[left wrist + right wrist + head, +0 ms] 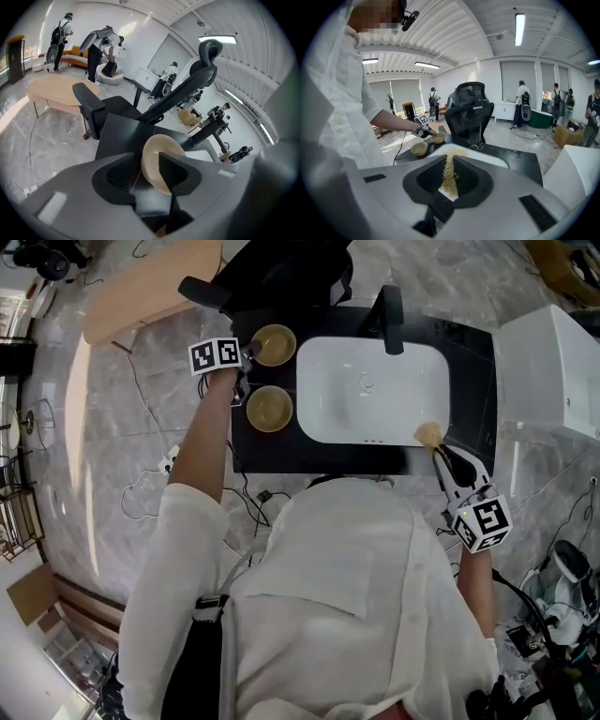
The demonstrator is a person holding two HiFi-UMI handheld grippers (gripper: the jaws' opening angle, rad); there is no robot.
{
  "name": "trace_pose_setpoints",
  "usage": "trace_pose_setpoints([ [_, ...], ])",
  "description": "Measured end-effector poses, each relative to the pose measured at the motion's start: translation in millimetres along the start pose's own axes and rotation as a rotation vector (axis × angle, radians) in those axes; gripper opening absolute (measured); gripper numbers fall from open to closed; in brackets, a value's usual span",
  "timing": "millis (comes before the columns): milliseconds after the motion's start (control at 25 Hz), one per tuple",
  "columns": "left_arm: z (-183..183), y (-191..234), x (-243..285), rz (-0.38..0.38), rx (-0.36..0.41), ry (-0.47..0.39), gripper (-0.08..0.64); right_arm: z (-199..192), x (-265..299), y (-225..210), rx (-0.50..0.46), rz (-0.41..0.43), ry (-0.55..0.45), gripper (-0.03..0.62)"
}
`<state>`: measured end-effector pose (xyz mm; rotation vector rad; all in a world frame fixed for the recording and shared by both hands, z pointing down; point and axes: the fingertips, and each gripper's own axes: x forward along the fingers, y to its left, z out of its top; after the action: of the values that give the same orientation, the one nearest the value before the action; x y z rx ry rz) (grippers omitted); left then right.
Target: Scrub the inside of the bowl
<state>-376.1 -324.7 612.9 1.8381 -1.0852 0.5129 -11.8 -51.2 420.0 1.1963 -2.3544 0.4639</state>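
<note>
Black counter (469, 362), white sink (323, 423) set into it. Two tan bowls, both just left of the sink: far bowl (274, 344) by its far left corner, near bowl (269, 409) by its near left corner, both upright. Left gripper (247, 357) is at the far bowl's left edge, jaws spread wide and straddling the rim, one inside and one outside, not clamped on it; probably lined up to pinch the rim and steady or lift the bowl. Right gripper (439, 448) hangs over the sink's near right corner, jaws clenched on one straw-fibre scrub brush (429, 434), bristles toward the basin, likely parked until a bowl is brought over. One black faucet (391, 320) behind the sink. No scrubbing under way yet.
</note>
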Motion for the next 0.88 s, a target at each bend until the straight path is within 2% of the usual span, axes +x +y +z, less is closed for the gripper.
trace_pose_setpoints([
  [160, -8, 2, 13, -0.005, -0.046, 0.022, 0.14, -7, -2, 0, 0.015, -0.005, 0.01, 0.037],
  [200, -9, 4, 14, 0.008, -0.048, 0.025, 0.114, -10, -2, 0, 0.018, -0.004, 0.015, 0.037],
  [240, -11, 6, 15, 0.028, -0.045, 0.03, 0.055, -11, -2, 1, 0.019, -0.003, 0.018, 0.037],
  [280, -12, 8, 15, 0.047, -0.039, 0.035, 0.03, -12, -2, 1, 0.018, -0.002, 0.018, 0.037],
  [480, -9, -1, 7, 0.067, 0.023, 0.013, 0.018, -6, -2, 0, -0.001, 0.006, 0.003, 0.037],
  [720, 1, -57, -23, 0.036, 0.124, -0.075, 0.018, 4, -8, -7, -0.038, 0.03, -0.023, 0.037],
  [880, -14, -110, -40, -0.003, 0.159, -0.103, 0.018, 17, -7, -11, -0.08, 0.078, -0.056, 0.037],
])
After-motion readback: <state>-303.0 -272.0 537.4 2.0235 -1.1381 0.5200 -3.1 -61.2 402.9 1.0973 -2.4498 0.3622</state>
